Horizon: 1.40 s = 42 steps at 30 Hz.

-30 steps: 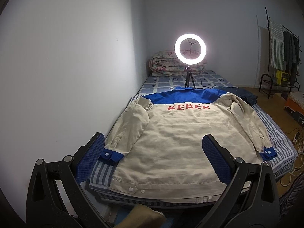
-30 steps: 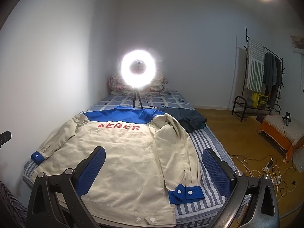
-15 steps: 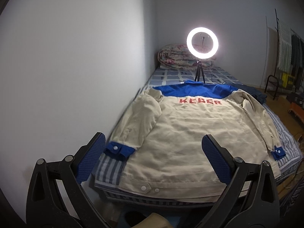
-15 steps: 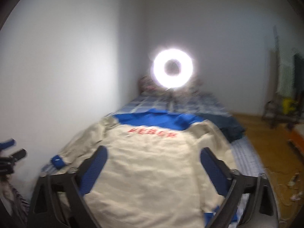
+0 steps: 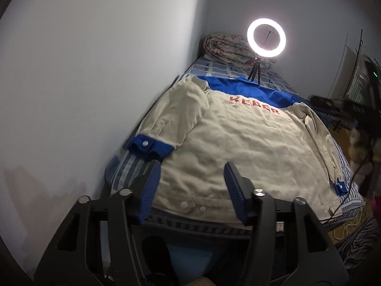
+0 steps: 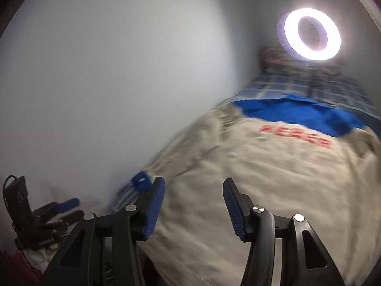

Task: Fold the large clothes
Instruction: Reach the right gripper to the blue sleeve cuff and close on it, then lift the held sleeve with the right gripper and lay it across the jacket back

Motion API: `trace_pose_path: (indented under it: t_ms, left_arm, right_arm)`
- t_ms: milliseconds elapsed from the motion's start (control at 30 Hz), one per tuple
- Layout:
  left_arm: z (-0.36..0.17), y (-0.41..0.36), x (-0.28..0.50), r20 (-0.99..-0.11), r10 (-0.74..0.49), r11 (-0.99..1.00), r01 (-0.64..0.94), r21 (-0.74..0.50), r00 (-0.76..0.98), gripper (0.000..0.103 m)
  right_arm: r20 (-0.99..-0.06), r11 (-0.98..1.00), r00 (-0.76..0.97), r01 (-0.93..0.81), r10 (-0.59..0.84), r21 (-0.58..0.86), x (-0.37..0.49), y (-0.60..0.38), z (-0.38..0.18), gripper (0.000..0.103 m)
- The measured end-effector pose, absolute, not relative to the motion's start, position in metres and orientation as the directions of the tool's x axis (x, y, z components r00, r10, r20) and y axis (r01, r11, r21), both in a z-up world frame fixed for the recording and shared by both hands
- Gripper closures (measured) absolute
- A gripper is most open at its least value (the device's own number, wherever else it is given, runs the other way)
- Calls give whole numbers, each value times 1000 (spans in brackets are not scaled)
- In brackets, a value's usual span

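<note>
A beige work jacket (image 5: 238, 147) with a blue yoke and red lettering lies back up, spread flat on the bed; it also shows blurred in the right wrist view (image 6: 262, 178). Its left sleeve ends in a blue cuff (image 5: 150, 146) near the wall; the right cuff (image 5: 339, 187) lies at the bed's right edge. My left gripper (image 5: 191, 188) is open and empty above the jacket's hem at its left corner. My right gripper (image 6: 193, 205) is open and empty over the jacket's lower left part. The left gripper's body (image 6: 42, 212) shows at the far left of the right wrist view.
A lit ring light (image 5: 266, 37) on a small tripod stands on the striped bed (image 5: 128, 169) beyond the collar, with a rolled quilt (image 5: 228, 48) behind it. A white wall (image 5: 95, 71) runs along the bed's left side. Cables (image 5: 345, 228) lie on the floor at right.
Both grippers have moved left and closer to the jacket's hem, and their jaws have narrowed while staying open. The right wrist view has swung left and tilted, now blurred.
</note>
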State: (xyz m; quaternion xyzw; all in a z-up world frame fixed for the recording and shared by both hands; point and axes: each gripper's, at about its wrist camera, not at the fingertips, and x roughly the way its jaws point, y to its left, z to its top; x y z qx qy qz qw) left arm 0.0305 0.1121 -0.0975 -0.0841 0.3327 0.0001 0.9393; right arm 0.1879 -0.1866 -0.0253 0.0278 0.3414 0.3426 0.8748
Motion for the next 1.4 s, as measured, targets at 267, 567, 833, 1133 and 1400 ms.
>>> trace_pose_path:
  t_ms: [267,567,833,1133,1400]
  left_arm:
    - [-115,139,8,-634,-43,975,-104,-194,772,60]
    - [-107,148,-28,-609,-48,969,-110,-220,792,60]
    - [-115,166,-35,-617,-23,963,-149,-225,786,60]
    - [-120,179,-37,-622,-20,954,-173,-247,782,60]
    - [-123,176,-31,-629,-21,963,-154,-223,777,60]
  right_arm:
    - [-655,537,251,-796,713,279,205,-43,-62,57]
    - [-745,466,144,-851,652,243,215,84,-133,57]
    - [-817,547,218,-826,534,136,228,149,-197,50]
    - [-863,608,312,-794,396,-8,234,189,-245,74]
    - [-781,645,211,-706,587,294,267,148,-227,102]
